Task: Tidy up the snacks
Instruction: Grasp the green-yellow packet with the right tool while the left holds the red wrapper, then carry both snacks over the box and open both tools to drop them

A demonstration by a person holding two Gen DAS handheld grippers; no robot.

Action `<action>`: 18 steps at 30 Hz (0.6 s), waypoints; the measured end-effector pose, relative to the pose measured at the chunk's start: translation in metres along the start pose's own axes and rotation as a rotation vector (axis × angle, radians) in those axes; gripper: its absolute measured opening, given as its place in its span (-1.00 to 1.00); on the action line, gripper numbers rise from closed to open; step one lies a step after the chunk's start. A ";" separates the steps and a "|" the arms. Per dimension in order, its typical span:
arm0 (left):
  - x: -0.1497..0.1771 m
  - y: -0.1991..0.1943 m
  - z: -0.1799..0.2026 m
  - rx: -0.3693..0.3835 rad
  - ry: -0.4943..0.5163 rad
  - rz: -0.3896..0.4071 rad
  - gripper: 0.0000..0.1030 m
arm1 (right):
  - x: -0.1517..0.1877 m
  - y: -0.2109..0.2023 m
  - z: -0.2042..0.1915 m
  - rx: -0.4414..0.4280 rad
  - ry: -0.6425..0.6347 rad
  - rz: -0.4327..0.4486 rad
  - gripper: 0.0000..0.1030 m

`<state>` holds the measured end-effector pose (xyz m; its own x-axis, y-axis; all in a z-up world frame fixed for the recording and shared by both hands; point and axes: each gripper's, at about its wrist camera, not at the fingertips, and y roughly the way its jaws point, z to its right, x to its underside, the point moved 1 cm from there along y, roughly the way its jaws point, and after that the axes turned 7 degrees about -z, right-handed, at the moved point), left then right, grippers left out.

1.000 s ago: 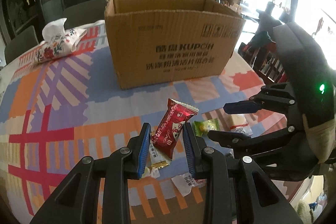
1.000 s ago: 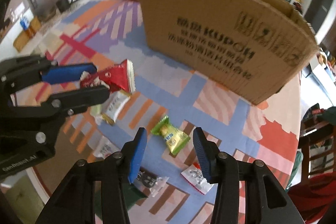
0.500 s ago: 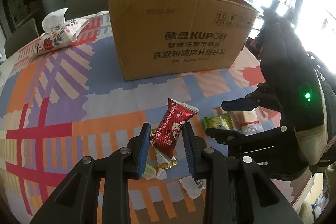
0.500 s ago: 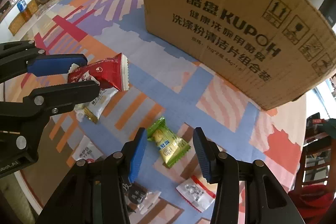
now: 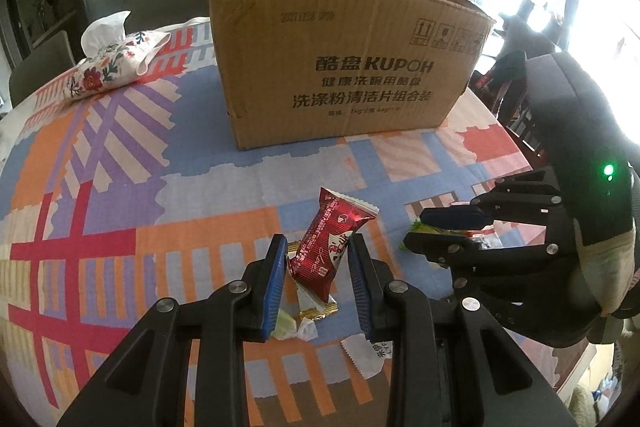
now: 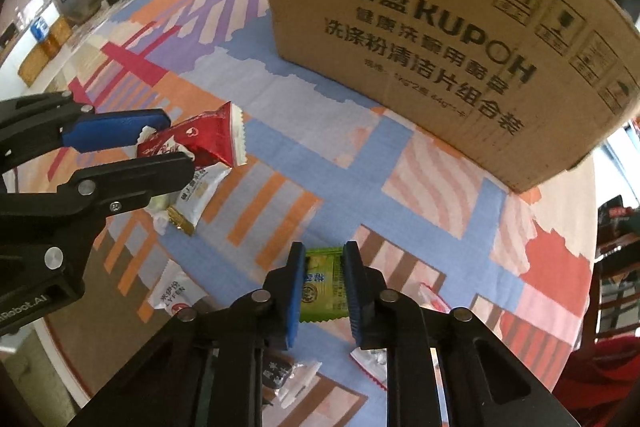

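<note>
My left gripper (image 5: pixel 316 243) is shut on a red snack packet (image 5: pixel 334 227), holding it upright a little above the patterned tablecloth. The right wrist view shows that gripper (image 6: pixel 176 141) and its red packet (image 6: pixel 208 143) at the left. My right gripper (image 6: pixel 324 255) points down at the table; its jaws are closing and the pads press both sides of a green snack packet (image 6: pixel 322 291). From the left wrist view the right gripper (image 5: pixel 416 229) is low at the right. An open cardboard box (image 5: pixel 340 67) stands behind both.
More snacks lie on the cloth: a white packet with a gold end (image 6: pixel 196 199), a white one (image 6: pixel 172 293), a dark one (image 6: pixel 280 375) and a red-and-white one (image 6: pixel 434 301). A floral tissue pouch (image 5: pixel 112 67) lies far left. The table edge runs close on the right.
The right gripper's jaws, open around the green packet before, have closed onto it. The left gripper still holds the red packet in the same place.
</note>
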<state>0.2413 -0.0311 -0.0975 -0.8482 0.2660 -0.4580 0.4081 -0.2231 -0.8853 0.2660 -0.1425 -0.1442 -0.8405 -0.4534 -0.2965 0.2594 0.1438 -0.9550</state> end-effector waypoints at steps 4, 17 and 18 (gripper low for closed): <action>-0.001 -0.004 0.002 0.002 0.003 0.012 -0.40 | 0.005 -0.013 0.005 -0.004 0.028 0.034 -0.61; -0.029 -0.048 0.008 0.007 0.004 0.117 -0.40 | -0.005 -0.086 0.019 0.053 0.104 0.239 -0.61; -0.033 -0.052 0.008 0.006 0.005 0.127 -0.40 | -0.007 -0.093 0.021 0.058 0.112 0.258 -0.61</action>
<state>0.2452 -0.0353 -0.0362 -0.7883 0.2399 -0.5665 0.5098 -0.2606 -0.8198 0.2579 -0.1709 -0.0538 -0.7897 -0.3085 -0.5303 0.4954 0.1892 -0.8478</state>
